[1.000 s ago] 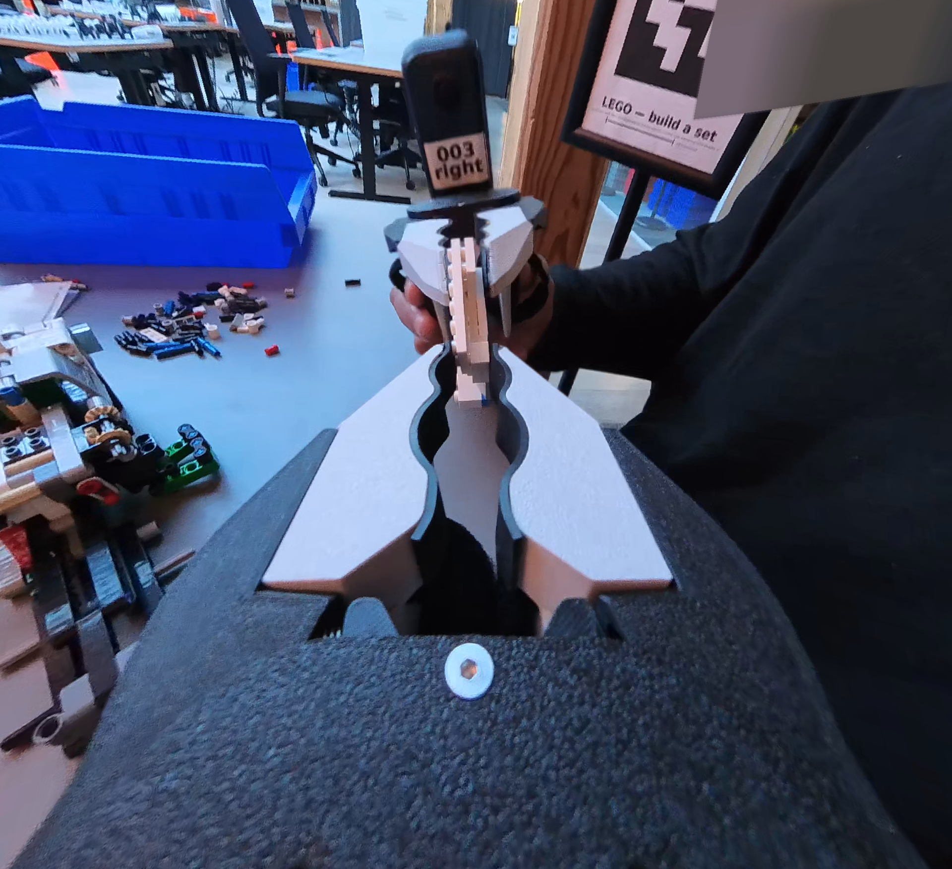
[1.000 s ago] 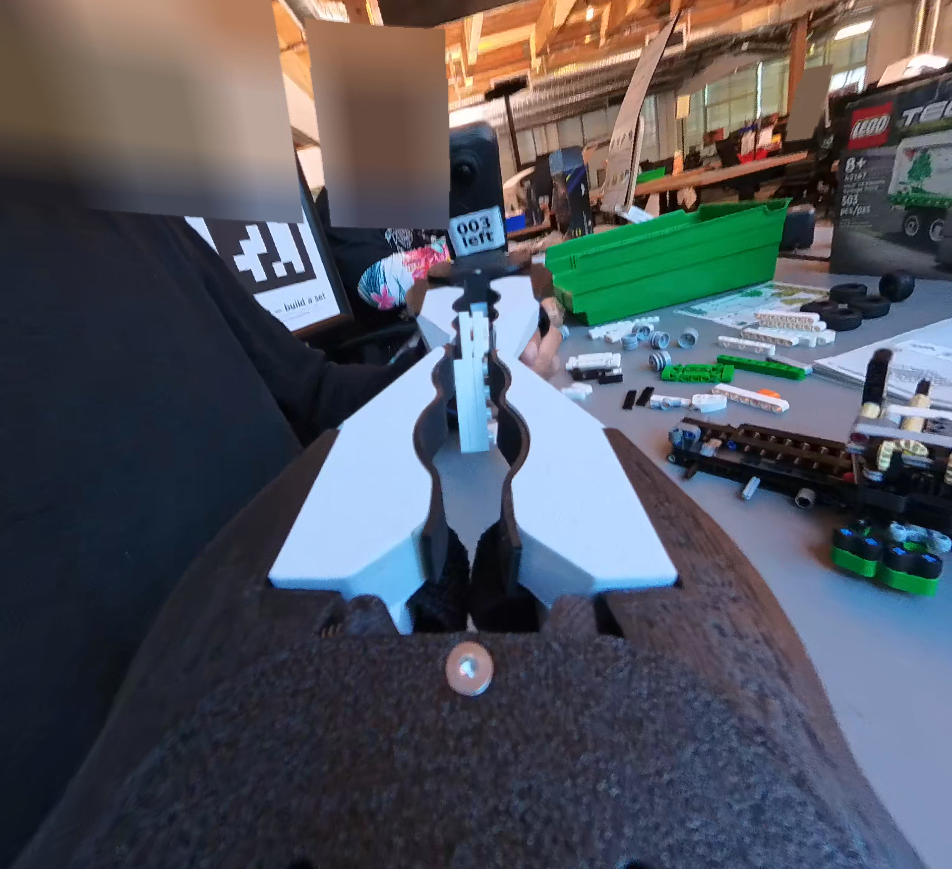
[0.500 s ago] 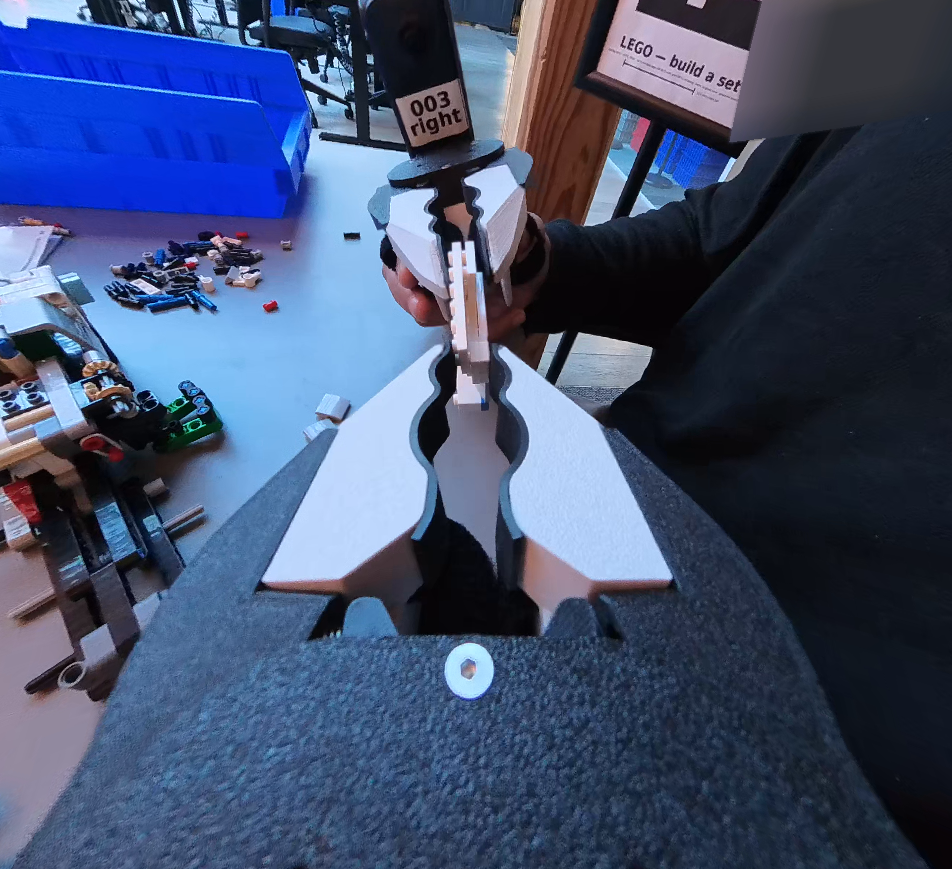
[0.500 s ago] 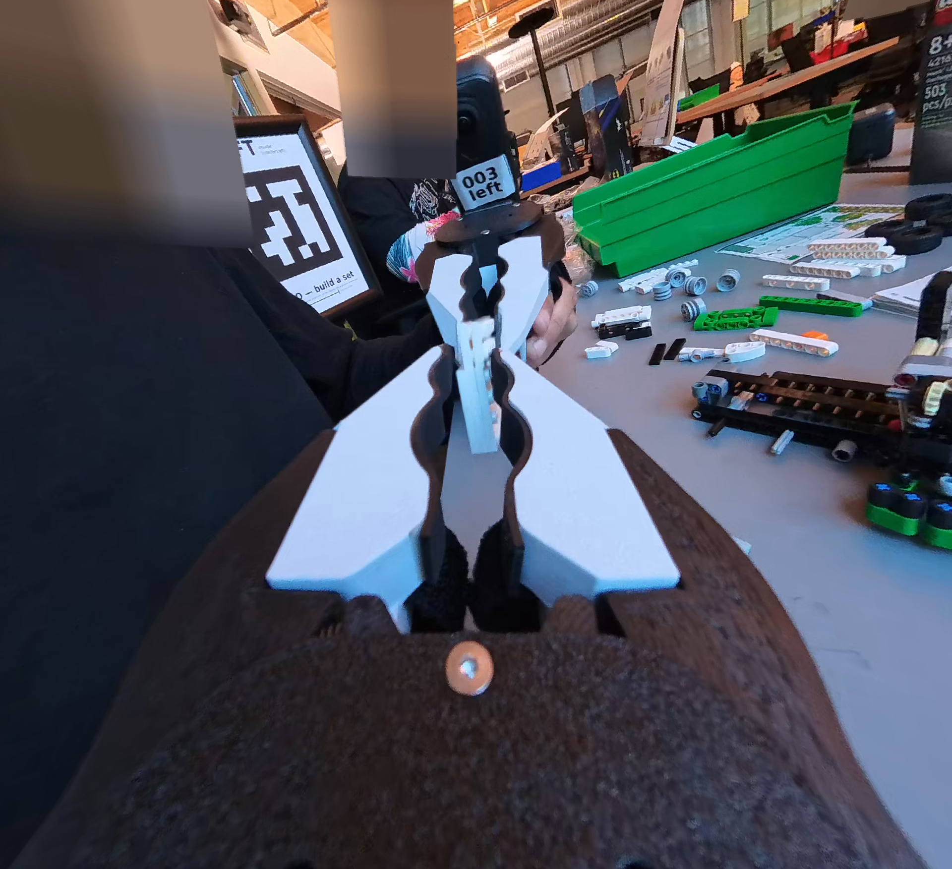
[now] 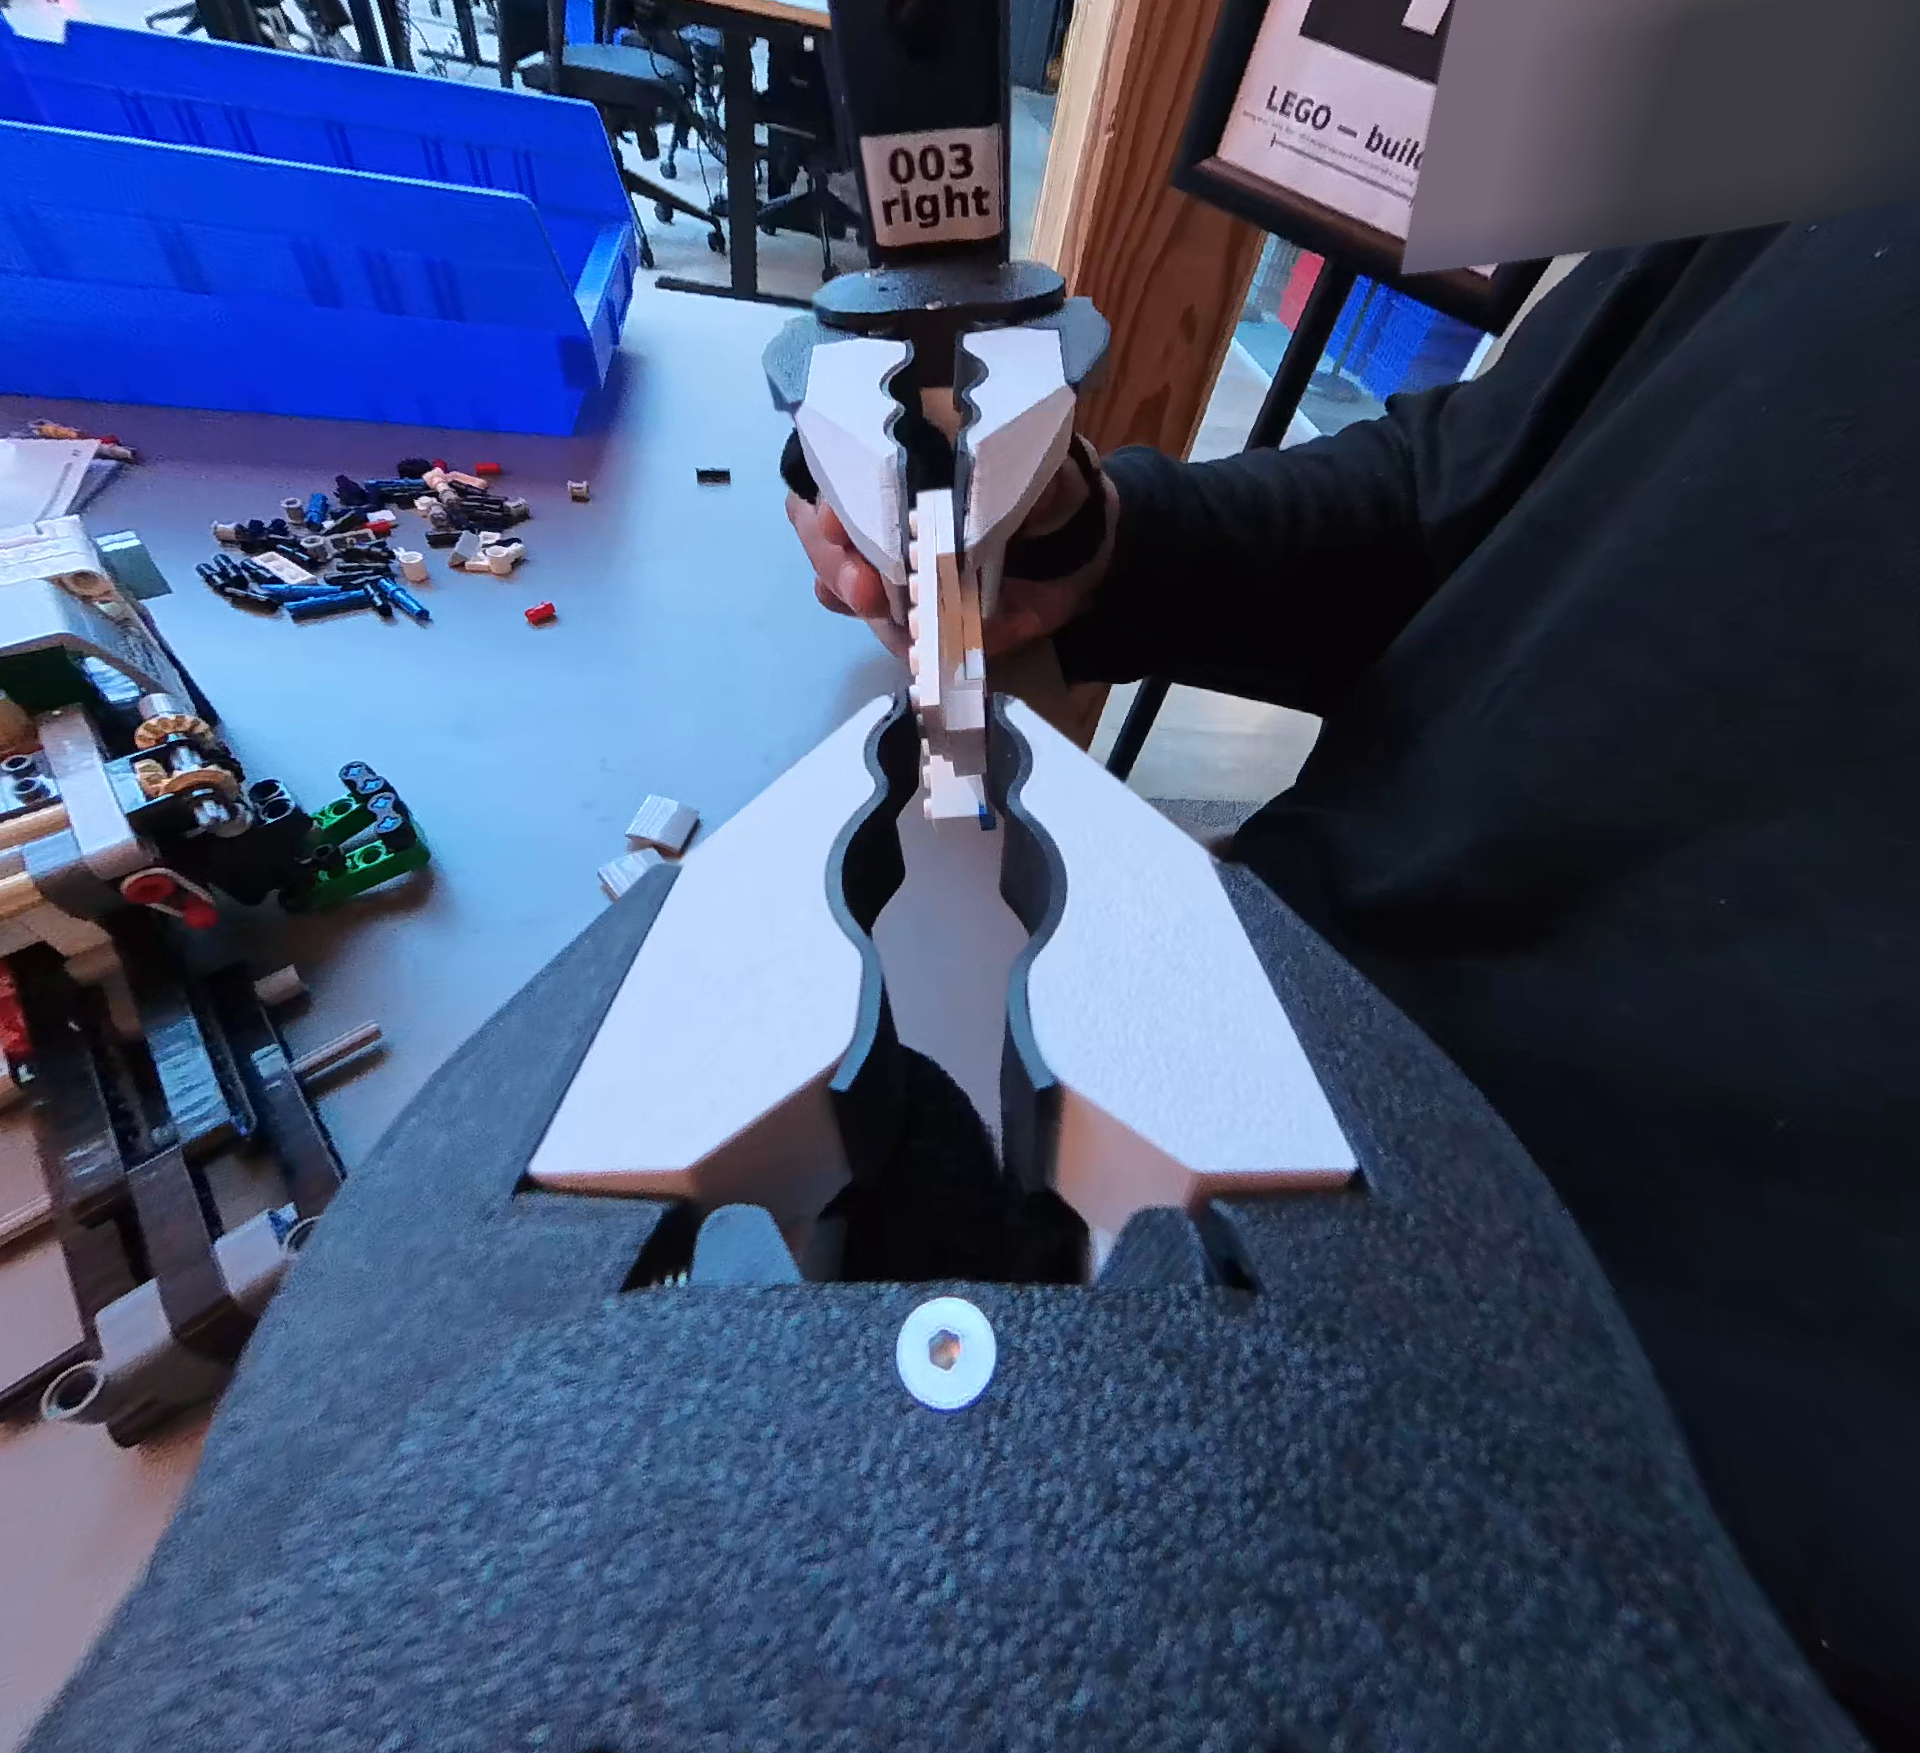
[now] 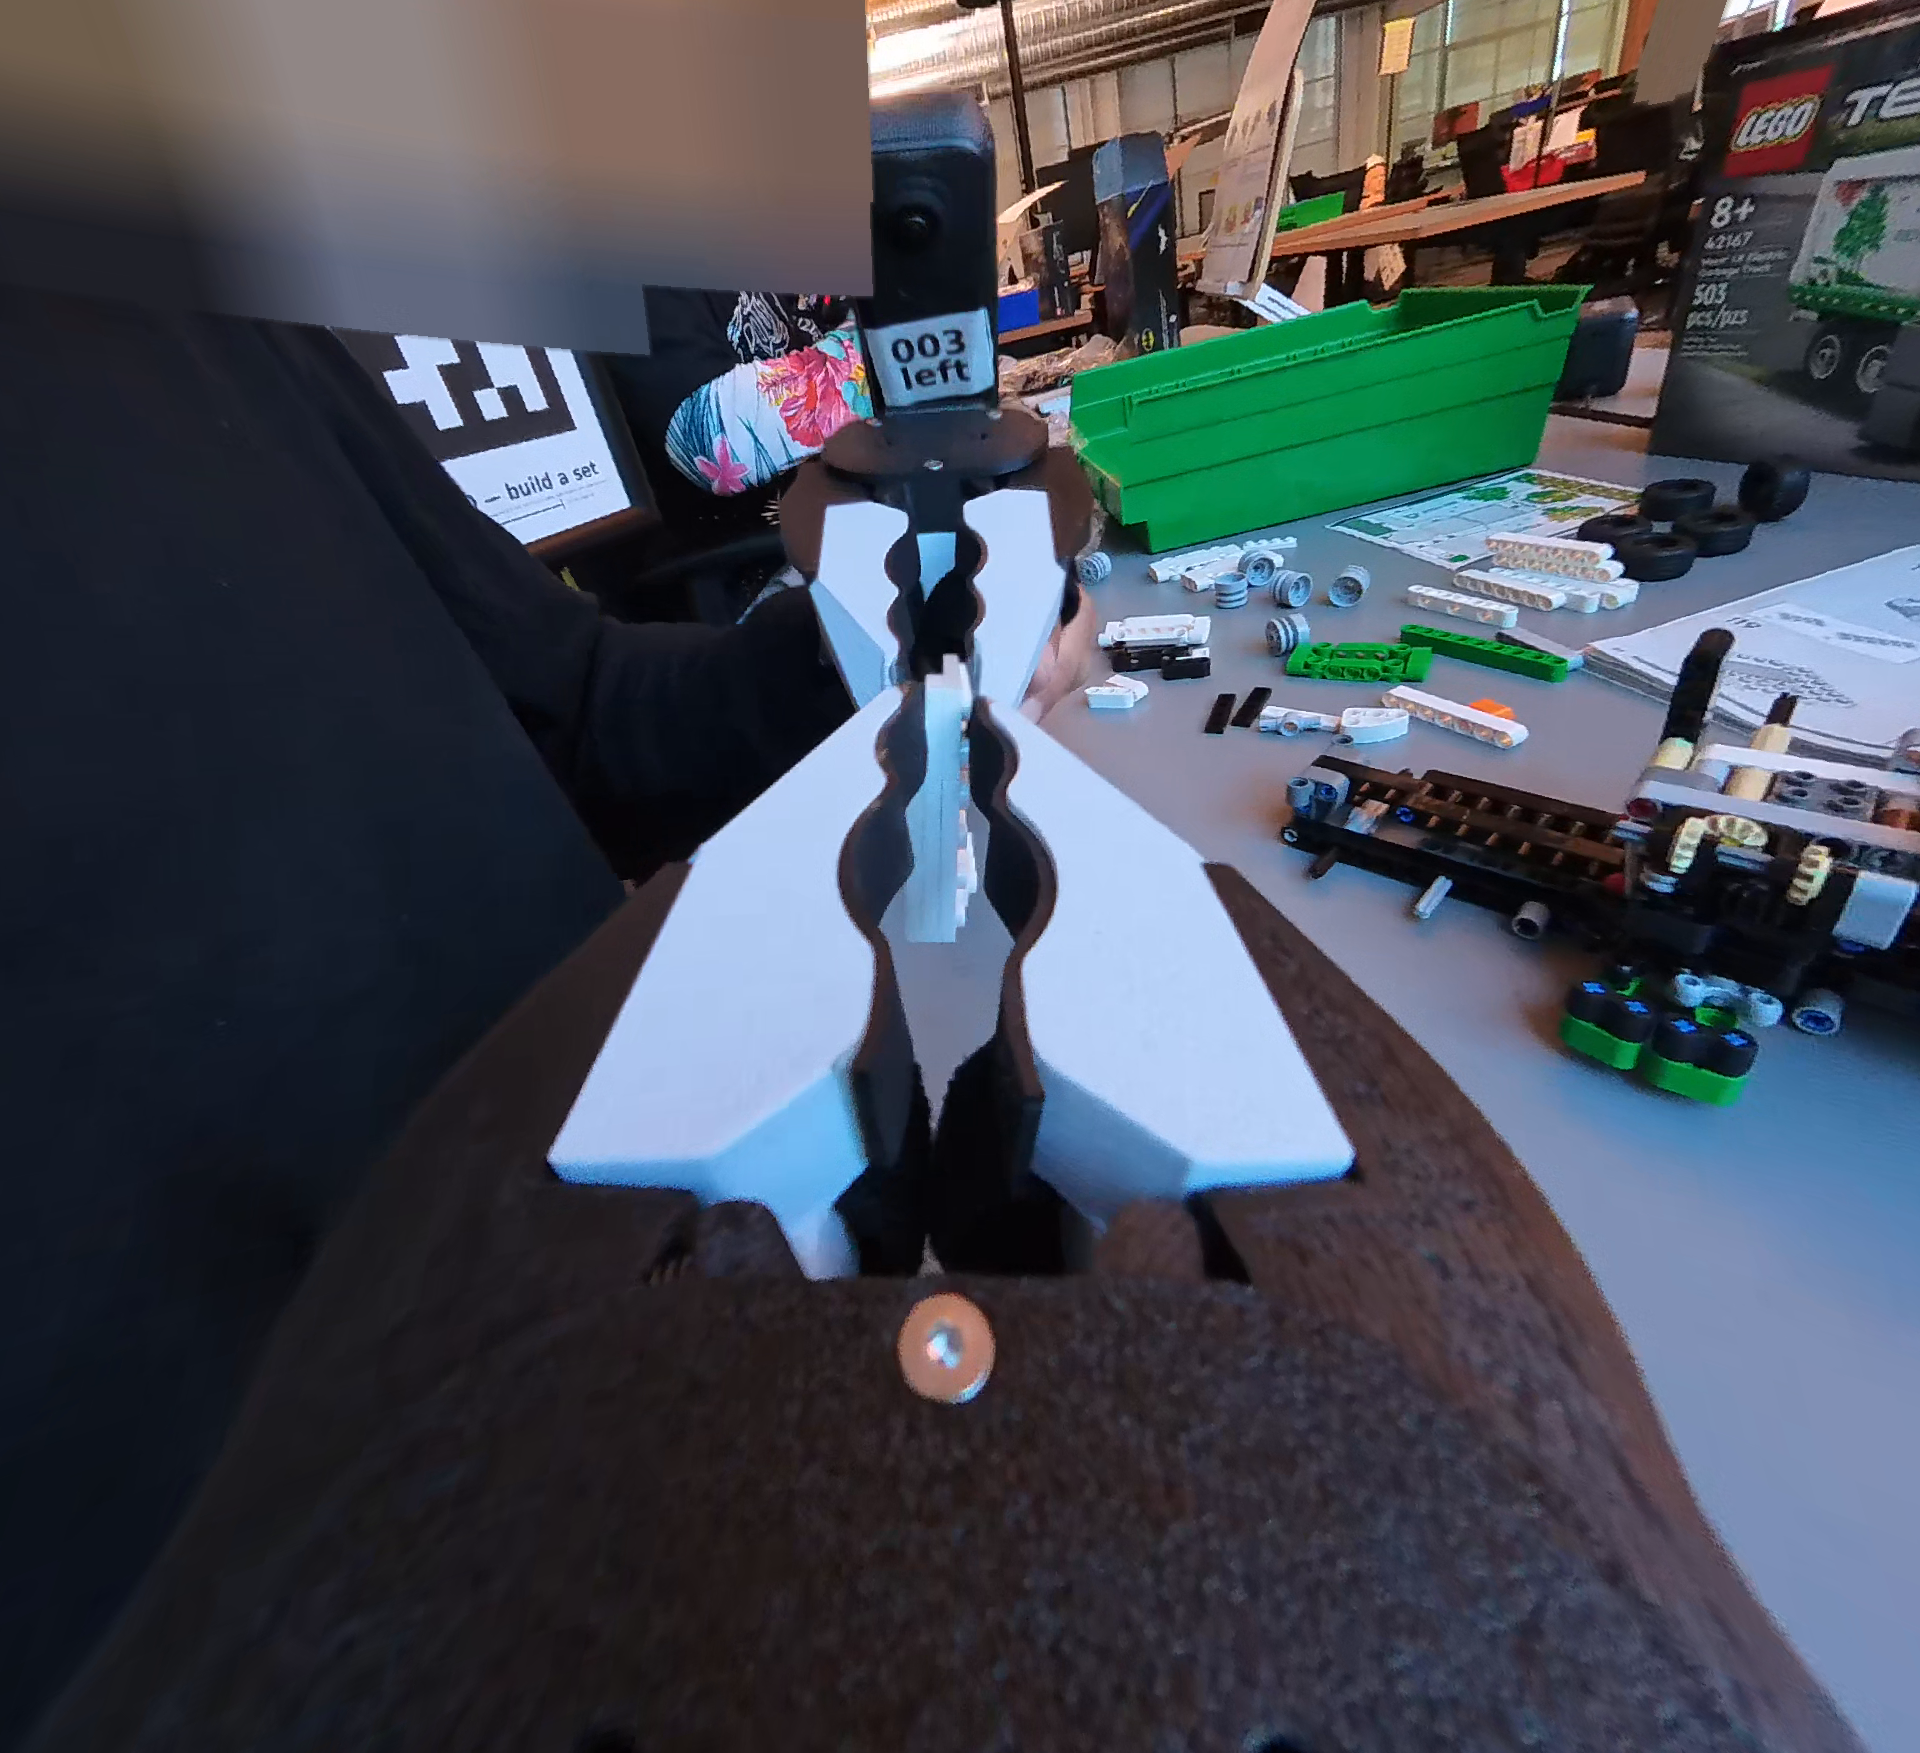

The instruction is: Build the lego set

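A small white lego assembly (image 5: 943, 654) is held in the air between my two grippers, which face each other tip to tip in front of a person in a black top. My left gripper (image 5: 948, 732) is shut on its near end. My right gripper (image 5: 940, 597), with a hand behind it, is shut on its far end. In the right wrist view the white assembly (image 6: 935, 830) lies between the fingers of my right gripper (image 6: 945, 716), and my left gripper (image 6: 940, 669) meets it from the far side.
On the grey table (image 5: 499, 727) lie a partly built dark chassis (image 6: 1610, 862), green-and-black parts (image 6: 1652, 1038), loose white beams (image 6: 1455, 716), black tyres (image 6: 1683, 519) and a pile of small parts (image 5: 353, 540). A blue bin (image 5: 291, 249), green bin (image 6: 1320, 415) and set box (image 6: 1808, 249) stand behind. Left and right tips are no more than a few centimetres apart.
Both grippers stay shut on the white assembly. The pair has tipped and swung a little, so the table and bins have shifted in both views.
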`<state>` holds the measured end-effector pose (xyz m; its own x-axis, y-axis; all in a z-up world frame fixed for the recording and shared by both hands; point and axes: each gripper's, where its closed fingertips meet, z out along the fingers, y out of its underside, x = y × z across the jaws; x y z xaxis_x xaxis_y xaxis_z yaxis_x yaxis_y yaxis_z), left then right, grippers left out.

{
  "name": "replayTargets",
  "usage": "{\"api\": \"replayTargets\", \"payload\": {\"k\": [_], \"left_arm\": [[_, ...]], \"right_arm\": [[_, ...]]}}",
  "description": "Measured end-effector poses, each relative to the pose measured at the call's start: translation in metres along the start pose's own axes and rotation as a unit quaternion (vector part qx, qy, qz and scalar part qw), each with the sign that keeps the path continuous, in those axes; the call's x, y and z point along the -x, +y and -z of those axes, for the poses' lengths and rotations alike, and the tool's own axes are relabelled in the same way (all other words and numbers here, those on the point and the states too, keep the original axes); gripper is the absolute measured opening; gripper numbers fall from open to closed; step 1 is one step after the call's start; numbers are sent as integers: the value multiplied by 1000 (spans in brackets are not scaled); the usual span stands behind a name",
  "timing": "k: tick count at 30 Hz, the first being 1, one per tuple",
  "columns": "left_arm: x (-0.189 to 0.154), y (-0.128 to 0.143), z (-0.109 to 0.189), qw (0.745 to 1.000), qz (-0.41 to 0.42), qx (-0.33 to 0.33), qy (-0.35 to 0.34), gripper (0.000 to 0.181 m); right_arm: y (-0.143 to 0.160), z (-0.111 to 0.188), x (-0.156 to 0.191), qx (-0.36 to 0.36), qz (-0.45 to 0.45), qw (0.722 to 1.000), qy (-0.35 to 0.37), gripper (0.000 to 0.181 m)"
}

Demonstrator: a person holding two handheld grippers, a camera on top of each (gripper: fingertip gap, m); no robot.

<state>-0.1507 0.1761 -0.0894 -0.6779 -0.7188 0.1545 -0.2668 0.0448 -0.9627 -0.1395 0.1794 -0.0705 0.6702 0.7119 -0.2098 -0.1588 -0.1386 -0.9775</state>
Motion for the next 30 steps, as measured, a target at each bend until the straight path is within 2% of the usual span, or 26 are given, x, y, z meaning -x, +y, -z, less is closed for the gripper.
{"api": "replayTargets", "payload": {"k": [5,9,11,13,16,25,28,30], "left_arm": [[2,-1,-2,998,49,-33,18,26],[0,-2,-6,999,19,-31,6,7],[1,0,-6,1000,8,-26,-4,7],[1,-3,-3,999,-7,-32,-13,6],[2,0,-2,1000,-14,-22,-17,7],[-3,3,-8,999,-27,-15,-13,7],[-1,-6,-7,998,-22,-46,-23,7],[-1,-12,-6,997,-19,-64,-27,16]], "right_arm": [[-10,1,-4,-37,-23,999,7,7],[-14,0,-2,-60,-42,997,-7,7],[-12,1,-1,-61,-61,996,-20,8],[-4,2,-4,-35,-51,998,-17,23],[1,5,-1,-8,-10,1000,-13,13],[1,5,3,10,34,999,-11,8],[-8,7,2,-21,32,999,-4,8],[-16,6,1,-57,36,998,6,8]]}}
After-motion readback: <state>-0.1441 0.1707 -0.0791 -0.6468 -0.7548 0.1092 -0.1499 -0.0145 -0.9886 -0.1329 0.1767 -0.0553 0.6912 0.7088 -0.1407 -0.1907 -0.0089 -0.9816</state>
